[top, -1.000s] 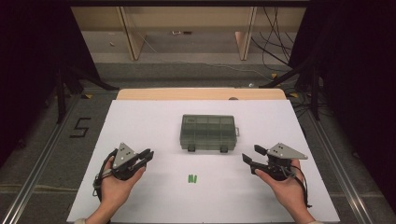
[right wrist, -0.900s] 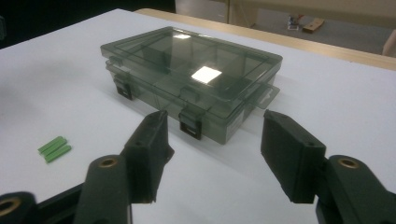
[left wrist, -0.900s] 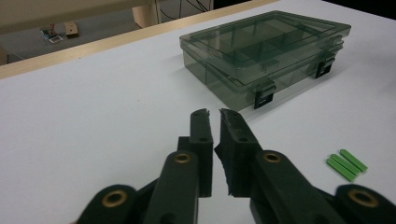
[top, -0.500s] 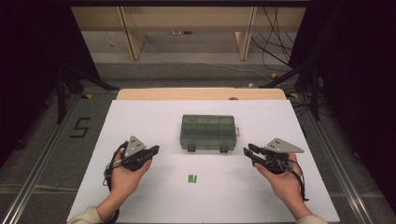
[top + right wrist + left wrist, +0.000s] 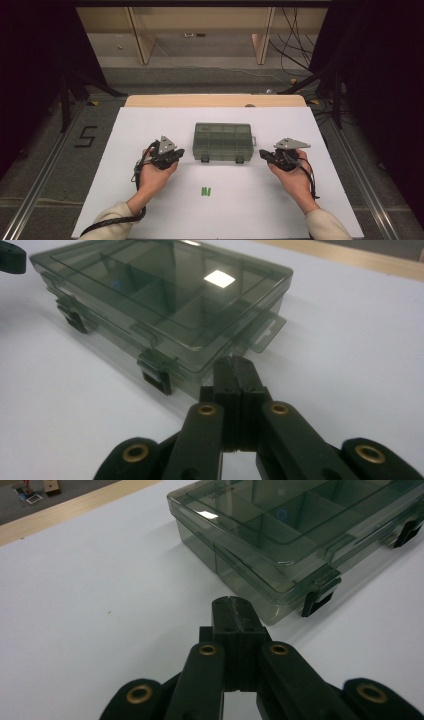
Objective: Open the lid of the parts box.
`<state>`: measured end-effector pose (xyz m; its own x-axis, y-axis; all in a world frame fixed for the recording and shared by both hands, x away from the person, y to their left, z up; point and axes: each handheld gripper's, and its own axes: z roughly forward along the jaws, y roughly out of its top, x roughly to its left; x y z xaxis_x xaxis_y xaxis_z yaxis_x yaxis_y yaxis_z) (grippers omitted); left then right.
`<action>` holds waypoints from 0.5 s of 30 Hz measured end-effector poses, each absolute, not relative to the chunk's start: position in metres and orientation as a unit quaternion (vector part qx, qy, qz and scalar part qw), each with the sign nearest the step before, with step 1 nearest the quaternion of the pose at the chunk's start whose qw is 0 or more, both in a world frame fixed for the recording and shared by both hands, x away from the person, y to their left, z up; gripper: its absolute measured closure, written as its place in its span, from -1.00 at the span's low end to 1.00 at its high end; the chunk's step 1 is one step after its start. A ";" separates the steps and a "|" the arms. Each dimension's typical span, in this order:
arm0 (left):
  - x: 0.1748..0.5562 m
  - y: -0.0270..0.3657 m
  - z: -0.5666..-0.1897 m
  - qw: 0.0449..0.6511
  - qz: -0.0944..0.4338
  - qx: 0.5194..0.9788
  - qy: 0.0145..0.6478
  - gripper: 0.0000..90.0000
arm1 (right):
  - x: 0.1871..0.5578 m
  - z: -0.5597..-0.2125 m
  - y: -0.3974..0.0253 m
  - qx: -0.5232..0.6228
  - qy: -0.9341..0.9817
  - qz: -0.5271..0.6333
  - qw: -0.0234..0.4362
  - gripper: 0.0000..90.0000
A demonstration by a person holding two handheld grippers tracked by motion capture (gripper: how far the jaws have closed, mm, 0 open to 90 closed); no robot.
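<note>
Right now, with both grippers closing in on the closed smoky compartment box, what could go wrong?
1. The translucent grey plastic compartment box lies loose on the smooth white table sheet; a push from the shut left gripper or right gripper alone may slide it.
2. Its two dark front latches look fastened, so lifting the lid could tip the box.
3. The small green pieces could be swept by a forearm.

white table, closed organiser box, small green pieces

Small green piece lower centre on white table sheet. Light wooden table edge strip above it. Black "5" floor marking left. Black cables upper right.
</note>
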<state>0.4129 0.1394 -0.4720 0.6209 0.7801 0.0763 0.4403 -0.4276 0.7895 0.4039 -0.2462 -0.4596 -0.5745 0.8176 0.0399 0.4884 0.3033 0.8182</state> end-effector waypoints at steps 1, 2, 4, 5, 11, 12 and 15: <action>0.414 0.138 -0.474 0.380 0.221 0.817 0.373 1.00 | 0.407 -0.462 -0.244 0.422 0.791 0.404 0.183 1.00; 0.415 0.135 -0.476 0.385 0.219 0.813 0.378 1.00 | 0.407 -0.462 -0.244 0.422 0.791 0.404 0.183 1.00; 0.418 0.132 -0.477 0.377 0.219 0.821 0.369 1.00 | 0.412 -0.466 -0.242 0.418 0.792 0.404 0.187 1.00; 0.419 0.130 -0.478 0.380 0.224 0.821 0.364 1.00 | 0.413 -0.468 -0.240 0.422 0.792 0.402 0.182 1.00; 0.421 0.122 -0.481 0.367 0.225 0.831 0.351 1.00 | 0.419 -0.473 -0.234 0.419 0.799 0.392 0.180 1.00; 0.422 0.121 -0.482 0.373 0.228 0.829 0.350 1.00 | 0.419 -0.473 -0.234 0.419 0.803 0.386 0.176 1.00; 0.422 0.120 -0.482 0.370 0.223 0.833 0.345 1.00 | 0.421 -0.475 -0.232 0.413 0.803 0.391 0.179 1.00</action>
